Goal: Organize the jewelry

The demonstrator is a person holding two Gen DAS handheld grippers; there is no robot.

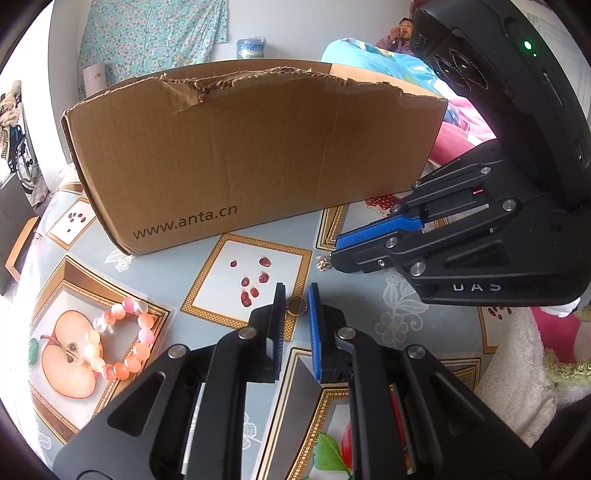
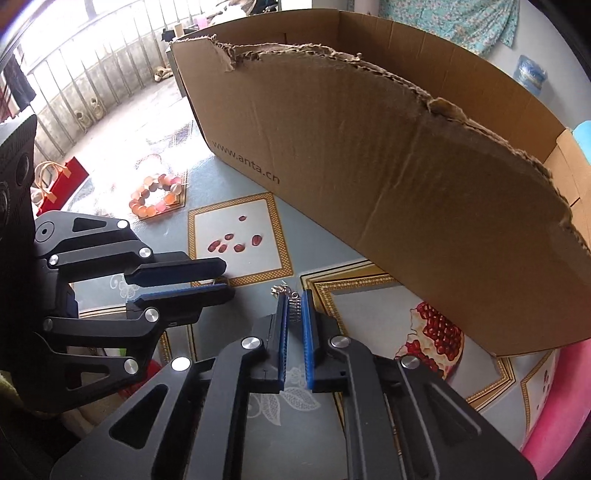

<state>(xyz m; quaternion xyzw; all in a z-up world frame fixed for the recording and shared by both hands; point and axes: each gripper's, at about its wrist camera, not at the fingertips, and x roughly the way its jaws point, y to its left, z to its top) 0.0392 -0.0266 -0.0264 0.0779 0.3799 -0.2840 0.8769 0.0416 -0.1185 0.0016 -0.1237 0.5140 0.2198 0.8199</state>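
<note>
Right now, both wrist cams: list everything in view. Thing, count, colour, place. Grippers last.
cardboard box: 1, brown, torn top edge, open, standing at the back of the table.
bead bracelet: 1, pink, orange and clear beads, flat on the tablecloth, left in the left wrist view.
ring: 1, gold, between the left gripper's pads.
small metal piece: 1, silver, chain-like, between the right gripper's pads; what it is I cannot tell.
tablecloth: 1, grey-blue with fruit prints, covering the table.
person: 1, in the background behind the box.
left gripper: 1, black with blue pads, shut on the ring.
right gripper: 1, black with blue pads, shut on the small metal piece.
</note>
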